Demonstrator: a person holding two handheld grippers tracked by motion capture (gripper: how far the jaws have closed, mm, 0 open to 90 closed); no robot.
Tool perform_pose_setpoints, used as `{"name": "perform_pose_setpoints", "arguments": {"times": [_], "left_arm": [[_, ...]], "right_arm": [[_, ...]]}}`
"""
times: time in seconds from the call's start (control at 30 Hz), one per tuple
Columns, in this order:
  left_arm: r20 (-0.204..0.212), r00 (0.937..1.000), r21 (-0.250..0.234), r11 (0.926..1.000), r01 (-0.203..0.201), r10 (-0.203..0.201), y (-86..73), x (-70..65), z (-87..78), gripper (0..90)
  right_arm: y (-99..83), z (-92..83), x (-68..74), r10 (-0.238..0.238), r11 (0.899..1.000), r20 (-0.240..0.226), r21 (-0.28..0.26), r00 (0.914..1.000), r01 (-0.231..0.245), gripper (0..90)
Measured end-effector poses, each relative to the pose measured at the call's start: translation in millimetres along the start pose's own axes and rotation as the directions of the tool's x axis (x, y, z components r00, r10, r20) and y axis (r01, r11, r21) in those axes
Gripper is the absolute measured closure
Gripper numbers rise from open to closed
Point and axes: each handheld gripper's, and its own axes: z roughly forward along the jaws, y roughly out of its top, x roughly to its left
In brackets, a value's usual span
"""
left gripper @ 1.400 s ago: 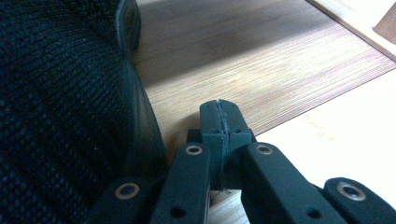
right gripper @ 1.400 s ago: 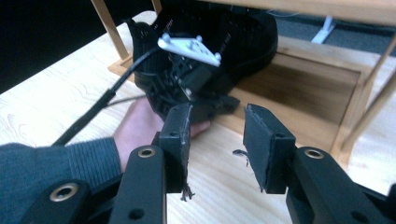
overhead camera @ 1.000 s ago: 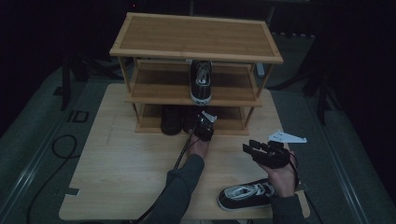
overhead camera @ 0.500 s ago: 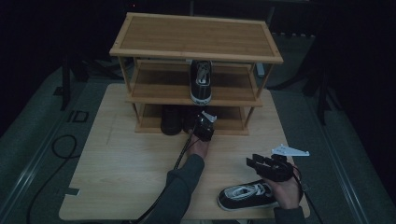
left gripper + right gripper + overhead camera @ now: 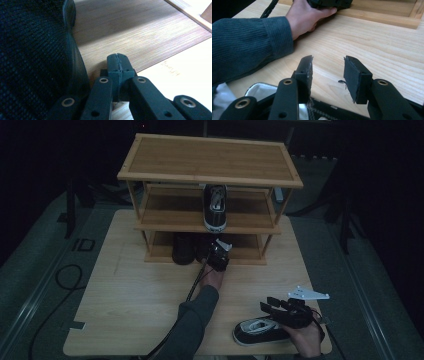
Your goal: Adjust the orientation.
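My left gripper (image 5: 215,252) reaches into the bottom level of a bamboo shoe rack (image 5: 210,162). In the left gripper view it (image 5: 118,65) is shut with nothing in it, resting on the shelf board right beside a black mesh shoe (image 5: 32,57). That dark shoe (image 5: 182,249) sits on the bottom shelf. A black shoe with a white sole (image 5: 215,207) stands on the middle shelf. Near the table's front right lies a black shoe with a pale lining (image 5: 256,331). My right gripper (image 5: 268,305) hovers just above it, open; its jaws (image 5: 328,72) have just widened a little, nothing between them.
The rack stands at the back of a light wooden table (image 5: 135,295). My left sleeve and hand (image 5: 304,17) cross the table in front of the right gripper. A black cable (image 5: 65,275) loops on the floor at the left.
My right gripper has come down and toward the table's near edge, closer over the shoe at the front right. The left hand has stayed at the bottom shelf.
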Motion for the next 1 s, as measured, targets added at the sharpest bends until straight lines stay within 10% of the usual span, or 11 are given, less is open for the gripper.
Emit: {"name": "perform_pose_setpoints", "arguments": {"times": [1.0], "left_arm": [[0.000,1.0000,0.000,1.0000,0.000,0.000,-0.1,0.0,-0.1,90.0]], "right_arm": [[-14.6,-12.6,3.1,-0.067,0.993,-0.074,0.097,0.9950,0.074,39.7]]}}
